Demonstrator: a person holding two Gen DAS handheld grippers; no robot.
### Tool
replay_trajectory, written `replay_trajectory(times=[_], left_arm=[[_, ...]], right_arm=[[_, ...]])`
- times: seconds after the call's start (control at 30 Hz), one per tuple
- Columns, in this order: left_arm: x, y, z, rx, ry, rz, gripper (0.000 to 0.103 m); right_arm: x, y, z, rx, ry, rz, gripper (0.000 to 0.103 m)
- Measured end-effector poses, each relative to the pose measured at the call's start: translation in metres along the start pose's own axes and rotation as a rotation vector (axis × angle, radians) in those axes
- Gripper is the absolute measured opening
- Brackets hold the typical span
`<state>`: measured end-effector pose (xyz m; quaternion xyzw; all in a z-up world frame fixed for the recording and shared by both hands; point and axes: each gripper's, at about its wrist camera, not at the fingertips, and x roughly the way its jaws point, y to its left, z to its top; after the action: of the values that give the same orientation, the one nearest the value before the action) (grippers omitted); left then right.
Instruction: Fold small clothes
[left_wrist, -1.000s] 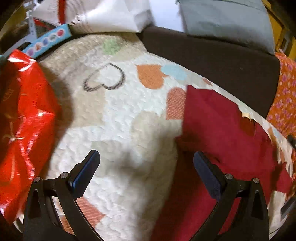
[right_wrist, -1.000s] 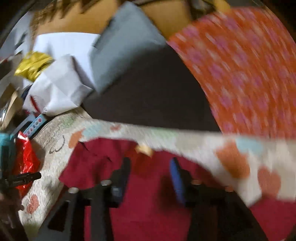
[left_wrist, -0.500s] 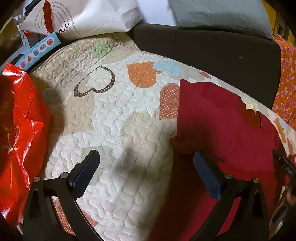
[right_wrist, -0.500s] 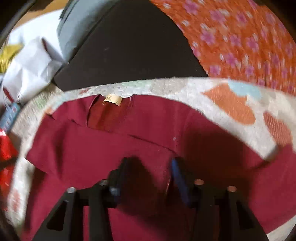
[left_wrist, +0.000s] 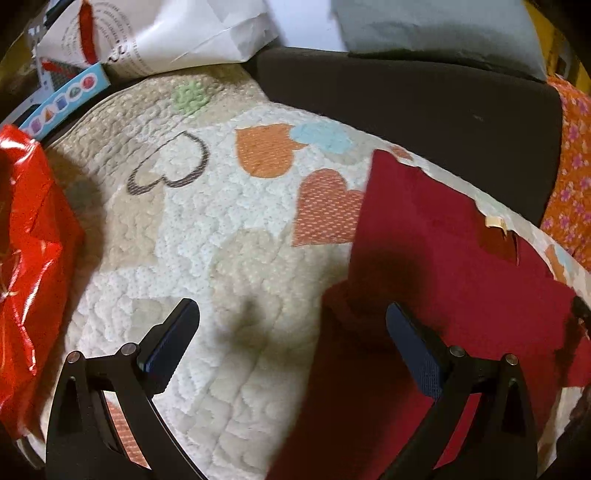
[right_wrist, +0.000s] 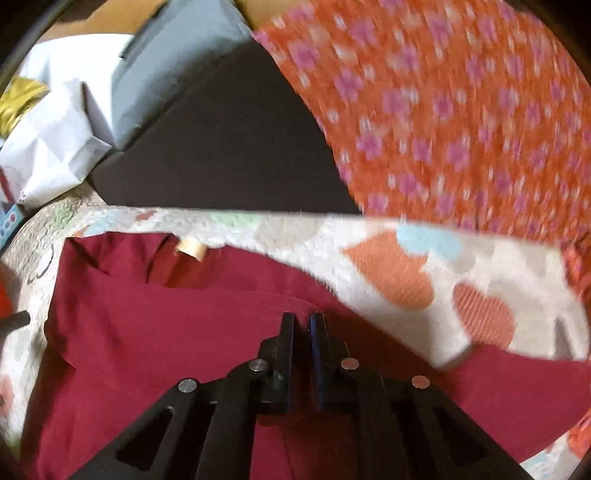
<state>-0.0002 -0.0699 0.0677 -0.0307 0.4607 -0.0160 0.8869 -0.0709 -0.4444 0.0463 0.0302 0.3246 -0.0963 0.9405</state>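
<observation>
- The right gripper (right_wrist: 302, 325) has drawn its fingers nearly together since a moment ago, apparently pinching the maroon shirt (right_wrist: 155, 332).
- The left gripper (left_wrist: 291, 325) hovers wide open and empty, straddling the shirt's (left_wrist: 436, 266) left edge on the heart-patterned quilt (left_wrist: 192, 236).

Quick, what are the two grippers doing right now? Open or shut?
Left gripper: open, holding nothing, above the heart quilt by the red shirt's edge.
Right gripper: shut, apparently pinching the red shirt.
</observation>
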Motion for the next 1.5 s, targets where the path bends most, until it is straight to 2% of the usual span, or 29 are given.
replay_trajectory(times=[0.03,0.1,0.13,0.2,0.27,0.4,0.5,0.57,0.67,0.77,0.83,0.87,0.93,1.0,1.07,1.1,1.23,1.33,1.43,1.5], left_arm=[[0.002,-0.006,-0.001,0.015,-0.001,-0.011,0.102],[0.007,-0.013,-0.002,0.034,0.001,-0.019,0.102],[0.010,-0.018,-0.002,0.049,0.007,-0.019,0.102],[0.019,-0.026,-0.002,0.086,0.015,0.005,0.102],[0.028,-0.030,0.000,0.109,0.013,0.047,0.102],[0.049,-0.023,0.003,0.075,0.055,0.072,0.102],[0.059,-0.018,0.008,0.059,0.071,0.062,0.102],[0.064,-0.017,0.013,0.052,0.071,0.054,0.102],[0.066,-0.010,0.017,0.018,0.081,0.047,0.102],[0.061,-0.006,0.020,-0.020,0.059,0.047,0.102],[0.064,-0.008,0.020,0.000,0.058,0.068,0.102],[0.067,-0.009,0.018,0.003,0.070,0.067,0.102],[0.070,-0.010,0.015,-0.007,0.088,0.058,0.102],[0.066,-0.011,0.014,-0.002,0.095,0.055,0.102],[0.060,-0.013,0.013,0.018,0.093,0.058,0.102],[0.056,-0.014,0.012,0.025,0.084,0.061,0.102],[0.040,-0.012,0.014,-0.011,0.055,0.020,0.102],[0.031,-0.012,0.014,-0.030,0.041,-0.026,0.102],[0.029,-0.018,0.014,-0.018,0.033,-0.047,0.102],[0.030,-0.021,0.014,-0.010,0.037,-0.056,0.102]], right_arm=[[0.009,-0.005,-0.002,0.020,0.034,-0.030,0.009],[0.021,-0.013,-0.006,0.062,0.119,-0.084,0.018],[0.022,-0.016,-0.008,0.088,0.141,-0.086,0.018],[0.008,-0.015,-0.008,0.123,0.091,-0.039,0.018],[-0.004,-0.001,-0.005,0.088,0.047,0.010,0.018],[0.015,0.036,-0.001,-0.004,0.086,0.085,0.018],[0.045,0.034,0.000,0.021,0.122,0.016,0.018],[0.054,0.023,0.001,0.080,0.099,0.059,0.017],[0.042,0.008,0.007,0.175,0.129,0.107,0.018],[0.016,0.005,-0.001,0.147,0.093,0.052,0.020],[0.015,0.002,-0.017,0.141,0.111,0.024,0.022],[0.020,0.000,-0.026,0.139,0.128,0.029,0.022],[0.017,0.001,-0.033,0.122,0.076,0.039,0.022],[0.009,-0.003,-0.030,0.152,0.098,0.064,0.022],[-0.006,-0.019,-0.033,0.237,0.080,0.126,0.024],[-0.017,-0.032,-0.036,0.278,0.060,0.118,0.026],[-0.056,-0.104,-0.068,0.440,0.010,-0.035,0.034],[-0.066,-0.172,-0.102,0.638,0.038,-0.142,0.036],[-0.071,-0.228,-0.130,0.818,0.041,-0.189,0.036],[-0.071,-0.249,-0.139,0.873,0.029,-0.209,0.036]])
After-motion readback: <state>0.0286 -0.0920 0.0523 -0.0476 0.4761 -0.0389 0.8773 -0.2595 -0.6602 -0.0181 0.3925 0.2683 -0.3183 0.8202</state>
